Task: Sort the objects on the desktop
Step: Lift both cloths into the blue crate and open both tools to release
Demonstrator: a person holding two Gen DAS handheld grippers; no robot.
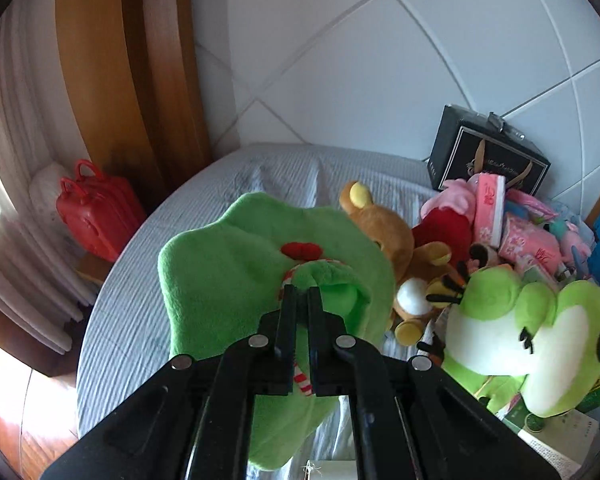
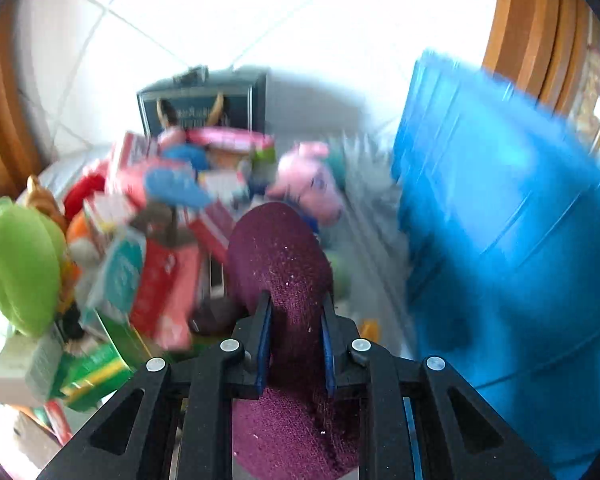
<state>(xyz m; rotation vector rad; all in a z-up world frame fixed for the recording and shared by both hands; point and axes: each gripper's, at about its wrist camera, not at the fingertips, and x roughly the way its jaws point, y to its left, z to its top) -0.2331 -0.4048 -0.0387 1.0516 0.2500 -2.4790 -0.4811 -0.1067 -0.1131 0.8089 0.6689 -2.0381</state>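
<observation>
In the left wrist view my left gripper (image 1: pixel 301 294) is shut on a green plush toy (image 1: pixel 236 264) with a red bow and a red-and-white striped trim; the toy hangs above the striped bedsheet (image 1: pixel 140 312). In the right wrist view my right gripper (image 2: pixel 296 304) is shut on a dark purple fuzzy item (image 2: pixel 284 256) that sticks out past the fingertips and runs back under the jaws. A pile of toys and boxes lies beyond both: a brown bear (image 1: pixel 384 232), a green frog plush (image 1: pixel 532 332), a pink pig plush (image 2: pixel 312 184) and pink boxes (image 1: pixel 516 236).
A blue plastic bin (image 2: pixel 512 216) stands at the right in the blurred right wrist view. A black gift box (image 1: pixel 488 160) leans on the white tiled wall. A red toy suitcase (image 1: pixel 96 212) sits beside the bed by a wooden frame. Green cartons (image 2: pixel 96 368) lie low left.
</observation>
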